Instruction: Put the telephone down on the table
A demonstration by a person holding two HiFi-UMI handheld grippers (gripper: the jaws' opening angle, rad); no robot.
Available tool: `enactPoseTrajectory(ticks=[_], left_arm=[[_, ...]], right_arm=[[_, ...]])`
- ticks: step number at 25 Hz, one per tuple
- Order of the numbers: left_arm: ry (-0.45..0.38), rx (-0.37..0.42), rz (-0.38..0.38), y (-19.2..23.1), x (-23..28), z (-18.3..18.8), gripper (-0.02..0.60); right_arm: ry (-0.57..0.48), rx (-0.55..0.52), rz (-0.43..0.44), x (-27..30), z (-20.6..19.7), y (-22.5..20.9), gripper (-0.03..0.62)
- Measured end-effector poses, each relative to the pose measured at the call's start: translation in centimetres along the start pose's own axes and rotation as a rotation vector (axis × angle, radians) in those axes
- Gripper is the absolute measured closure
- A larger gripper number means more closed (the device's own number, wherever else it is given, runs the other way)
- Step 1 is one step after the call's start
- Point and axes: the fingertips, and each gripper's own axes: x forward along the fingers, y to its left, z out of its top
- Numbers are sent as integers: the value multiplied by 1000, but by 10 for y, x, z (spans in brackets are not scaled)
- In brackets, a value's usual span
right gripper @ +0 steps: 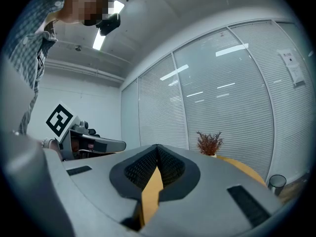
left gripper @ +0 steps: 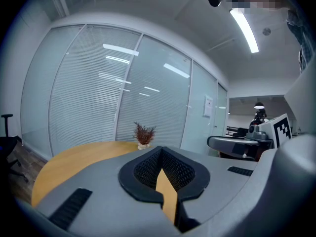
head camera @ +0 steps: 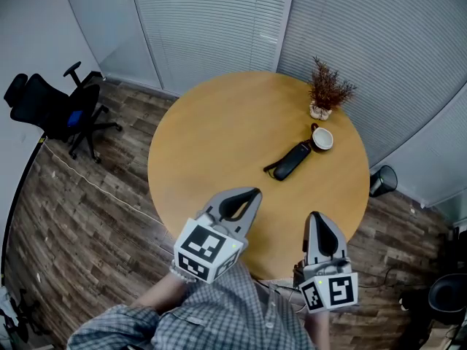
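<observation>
Landmark: the cup [head camera: 322, 138], which stands on the far right part of the round wooden table [head camera: 219, 144].
Telephone: the black telephone [head camera: 290, 160] lies flat on the table, slanting away from the cup toward the person. Its far end is right against the cup, though whether the two touch cannot be told.
Plant: a small potted plant [head camera: 327, 90] stands just beyond the cup.
Left gripper: the left gripper [head camera: 248, 197] is well short of the cup on the person's side. Its jaws are pressed together with nothing between them.
Right gripper: the right gripper [head camera: 315, 219] is also well short of the cup, over the table edge. Its jaws are together and hold nothing.
Task state: the telephone looks already set down, and neither claw touches it.
Risk, sliding: closed jaws brought to the telephone would probably shove it, not grip it, because there is no gap to take it.
Risk, cup: a push along the telephone would likely drive it into the cup and tip the cup over.
Risk, plant: a reach past the cup could knock the light plant.
</observation>
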Motion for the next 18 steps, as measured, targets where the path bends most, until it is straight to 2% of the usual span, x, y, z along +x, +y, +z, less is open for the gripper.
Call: enactPoseTrajectory(ticks=[18], left_arm=[[-5, 5, 0, 0, 2, 0, 573]], right_arm=[[5, -15, 10, 2, -1, 3, 586]])
